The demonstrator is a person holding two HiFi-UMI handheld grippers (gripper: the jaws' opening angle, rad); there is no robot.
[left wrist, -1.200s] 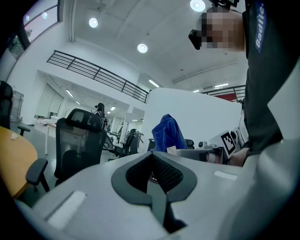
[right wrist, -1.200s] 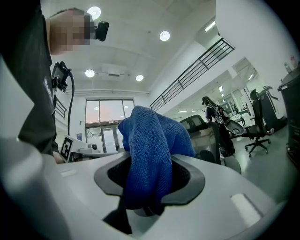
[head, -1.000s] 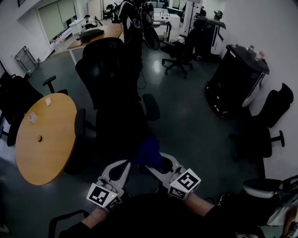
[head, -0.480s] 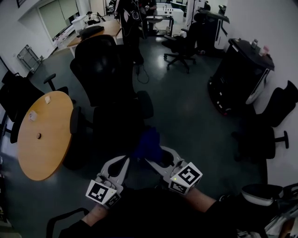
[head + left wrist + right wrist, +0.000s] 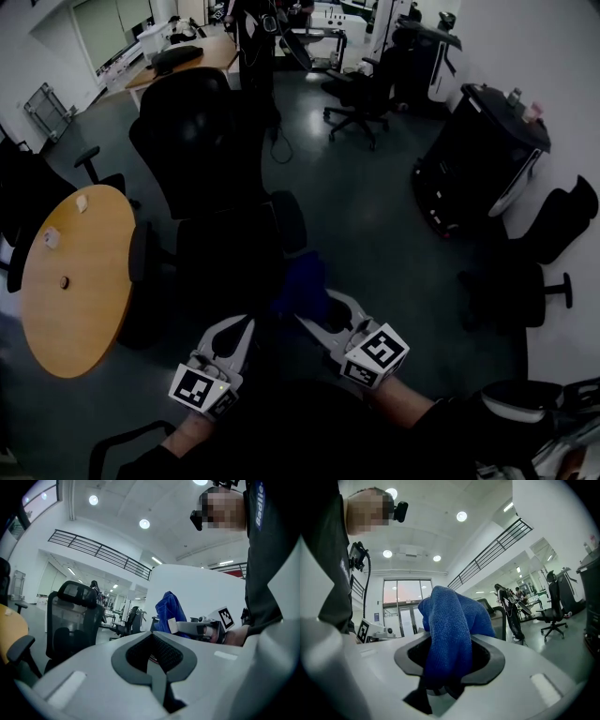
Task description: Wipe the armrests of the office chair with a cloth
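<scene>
Blue cloth (image 5: 300, 284): pinched in right gripper (image 5: 307, 323), bunched ready for wiping.
Left gripper (image 5: 242, 328): closed, empty, spare.
Armrest (image 5: 289, 220): ahead, unwiped.

text | white lettering is seen on the shirt (image 5: 259, 501), too unclear to be read surely | left cube (image 5: 199, 388), right cube (image 5: 376, 353): only black-and-white square marker patterns are borne | elsewhere nothing legible is found

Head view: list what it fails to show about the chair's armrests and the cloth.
1. Armrests: head view too dark, so surface dirt is unreadable.
2. Blue cloth: in the head view, its lower end is hidden inside the right gripper.
3. Office chair base: in the head view, hidden under its own seat.
</scene>
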